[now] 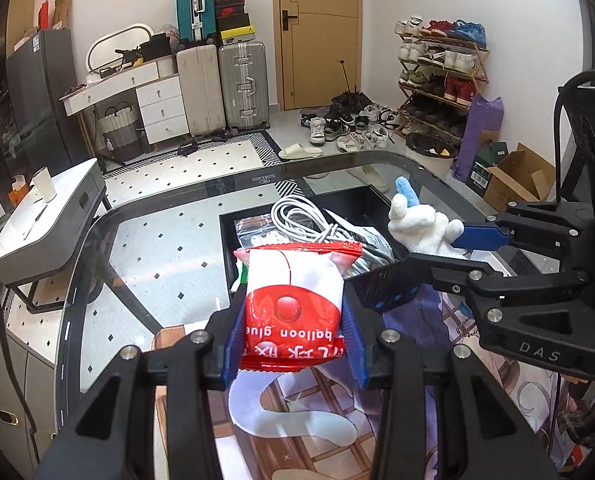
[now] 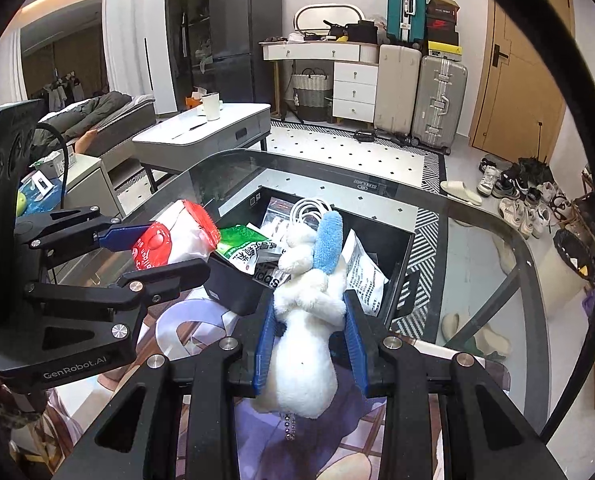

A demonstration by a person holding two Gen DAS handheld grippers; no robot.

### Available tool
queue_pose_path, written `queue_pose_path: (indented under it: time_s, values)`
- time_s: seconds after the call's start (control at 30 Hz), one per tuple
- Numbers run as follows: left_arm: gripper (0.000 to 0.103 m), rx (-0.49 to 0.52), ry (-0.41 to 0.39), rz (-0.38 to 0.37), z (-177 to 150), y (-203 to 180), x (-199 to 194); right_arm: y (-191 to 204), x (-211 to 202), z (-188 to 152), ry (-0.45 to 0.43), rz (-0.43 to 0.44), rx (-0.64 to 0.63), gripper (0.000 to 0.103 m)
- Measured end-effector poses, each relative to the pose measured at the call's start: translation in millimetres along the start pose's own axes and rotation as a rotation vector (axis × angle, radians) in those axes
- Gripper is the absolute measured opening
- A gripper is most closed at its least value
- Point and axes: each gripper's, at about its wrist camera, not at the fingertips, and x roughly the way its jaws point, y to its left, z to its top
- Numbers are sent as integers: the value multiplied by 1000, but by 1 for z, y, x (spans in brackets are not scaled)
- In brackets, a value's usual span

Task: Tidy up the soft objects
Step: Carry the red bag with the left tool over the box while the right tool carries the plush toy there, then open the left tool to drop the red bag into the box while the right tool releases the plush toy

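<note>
Glass table (image 1: pixel 169 248), left view: left tongs (image 1: pixel 293 344) clamp red packet (image 1: pixel 293 300), black bin (image 1: pixel 229 240) just ahead. Right view: right tongs (image 2: pixel 311 344) clamp plush (image 2: pixel 303 344) near the bin; both probably undeposited.

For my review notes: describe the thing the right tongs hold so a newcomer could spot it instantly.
Start at the glass table and find the black bin of packets and cable on it. Just in front of the bin, the right tongs are shut on a plush toy. It is the only fluffy white thing, with a blue ear, unlike the red-and-white packet in the left tongs.
</note>
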Motion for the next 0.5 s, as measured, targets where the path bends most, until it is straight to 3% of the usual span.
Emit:
queue_pose_path:
  time_s: [0.5]
  values:
    - [41,13,7,-5,36,11,31,-21,29,33,1,19,23,32]
